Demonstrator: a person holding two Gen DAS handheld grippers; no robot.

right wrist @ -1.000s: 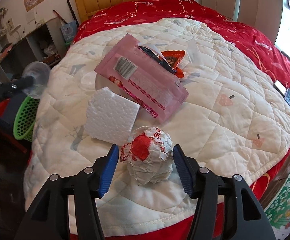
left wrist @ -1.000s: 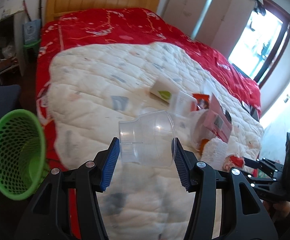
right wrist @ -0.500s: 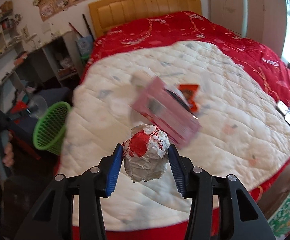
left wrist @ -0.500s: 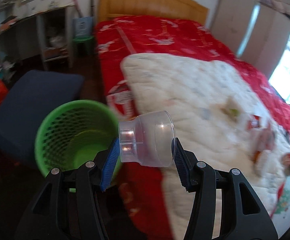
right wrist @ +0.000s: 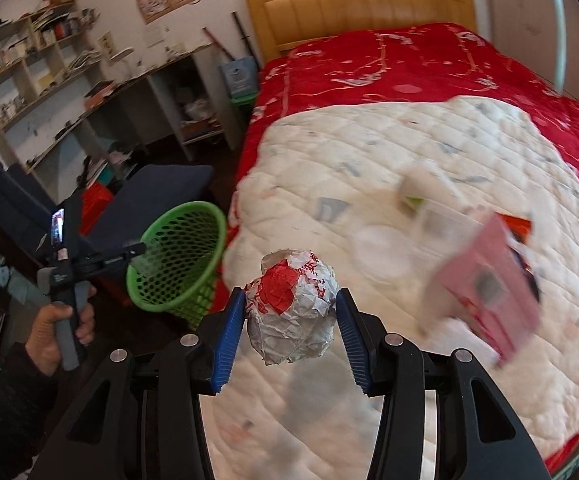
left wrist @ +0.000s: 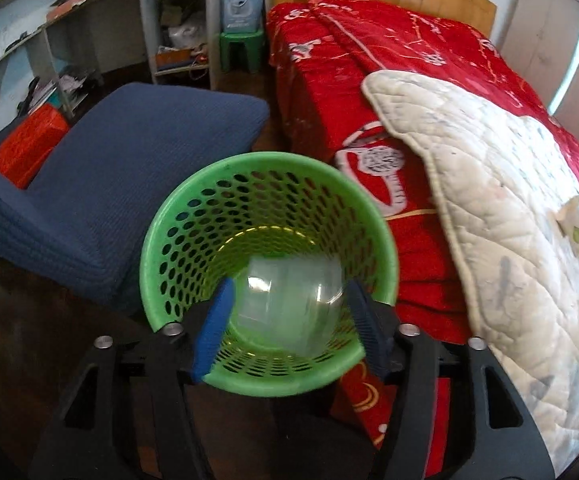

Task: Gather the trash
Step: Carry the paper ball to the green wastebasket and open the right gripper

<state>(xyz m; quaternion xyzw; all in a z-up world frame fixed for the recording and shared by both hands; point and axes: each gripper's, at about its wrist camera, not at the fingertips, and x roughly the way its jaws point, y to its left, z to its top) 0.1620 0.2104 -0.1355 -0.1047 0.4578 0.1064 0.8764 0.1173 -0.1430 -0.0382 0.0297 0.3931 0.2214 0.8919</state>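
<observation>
My left gripper [left wrist: 287, 316] is shut on a clear plastic cup [left wrist: 289, 304] and holds it over the mouth of the green mesh basket [left wrist: 169, 232] on the floor beside the bed. My right gripper [right wrist: 289, 320] is shut on a crumpled white and red paper ball [right wrist: 293, 304], held above the bed's near edge. In the right wrist view the green basket [right wrist: 181, 256] stands at the left with the left gripper [right wrist: 139, 250] at its rim. A pink packet [right wrist: 489, 288] and other blurred wrappers lie on the white quilt [right wrist: 429, 168].
A blue cushioned chair [left wrist: 129, 152] stands left of the basket. Shelves with clutter [left wrist: 89, 40] line the wall behind it. A red box [left wrist: 29, 148] sits by the chair. The bed with the red cover [left wrist: 349, 80] fills the right side.
My left gripper swung left from over the bed to over the basket, still holding the cup. My right gripper closed on the paper ball, lifted it and turned left towards the basket.
</observation>
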